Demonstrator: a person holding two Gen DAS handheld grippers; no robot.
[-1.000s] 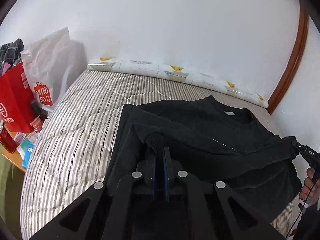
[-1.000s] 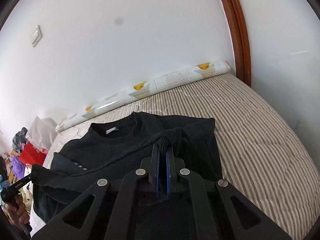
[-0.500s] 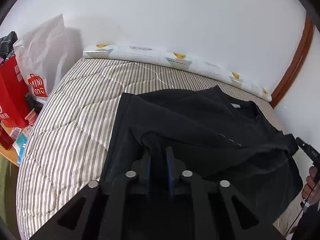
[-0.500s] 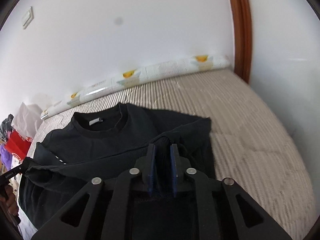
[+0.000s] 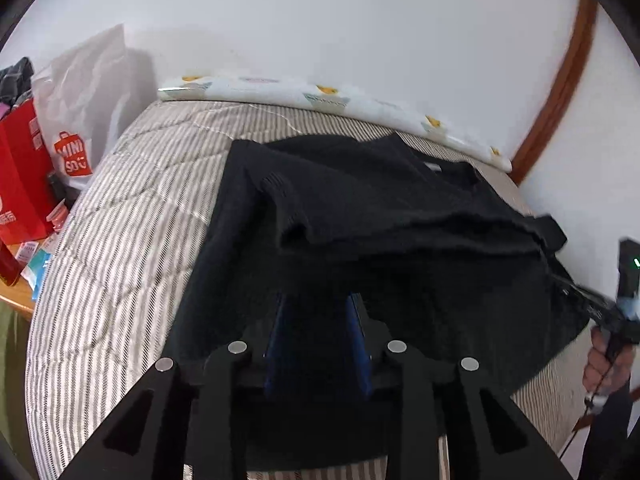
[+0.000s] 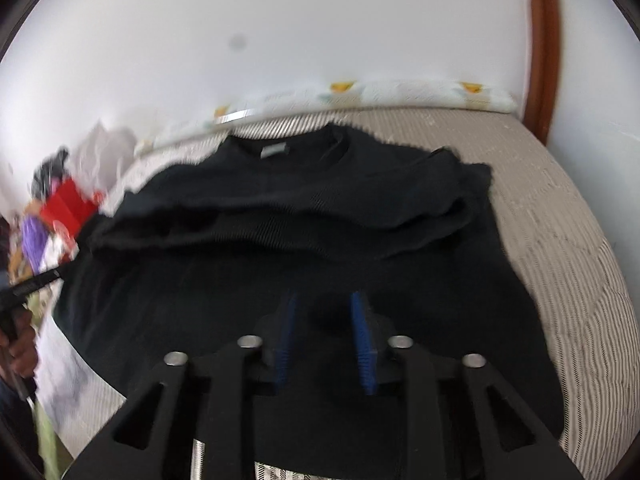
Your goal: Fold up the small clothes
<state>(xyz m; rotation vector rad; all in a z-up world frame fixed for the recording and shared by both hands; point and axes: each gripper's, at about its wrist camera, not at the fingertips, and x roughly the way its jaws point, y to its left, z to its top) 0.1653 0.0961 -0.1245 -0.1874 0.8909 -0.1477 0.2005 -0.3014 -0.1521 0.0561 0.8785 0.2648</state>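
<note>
Both sets of tongs have let go since a second ago: back then each was pinched shut on a cuff of the black knit sweater [image 5: 400, 216], and now both sit apart with a gap between the blue pads and nothing clamped. Left tongs [image 5: 318, 336] have just been opening. Right tongs [image 6: 326, 340] show a clear gap too, though they've just been closing a little from a wider spot; only sweater fabric lies under that gap, not gripped.

Sweater is lying flat on the grey-and-white striped mattress [image 5: 120, 248], both sleeves folded in across the chest, ribbed cuff [image 5: 276, 184] lying loose on top.

Left wrist view gives you stuff the right one blurs out: a white plastic shopping bag with an orange logo [image 5: 80, 120], a red paper bag [image 5: 20, 184], and the edge of a wooden worktop [image 5: 16, 304] crowded with small items. It also catches the other hand [image 5: 604, 360] at the far right, wrapped around its handle. Right wrist view is smeared, but shows the neck label [image 6: 274, 151] and collar better, plus the left-side hand [image 6: 20, 344] at its left edge.

Both tongs tilt down over the sweater's lower half.

Room: white walls, brown wooden trim [image 6: 542, 48], and a rolled white printed mat [image 5: 320, 96] along the far side of the bed.
</note>
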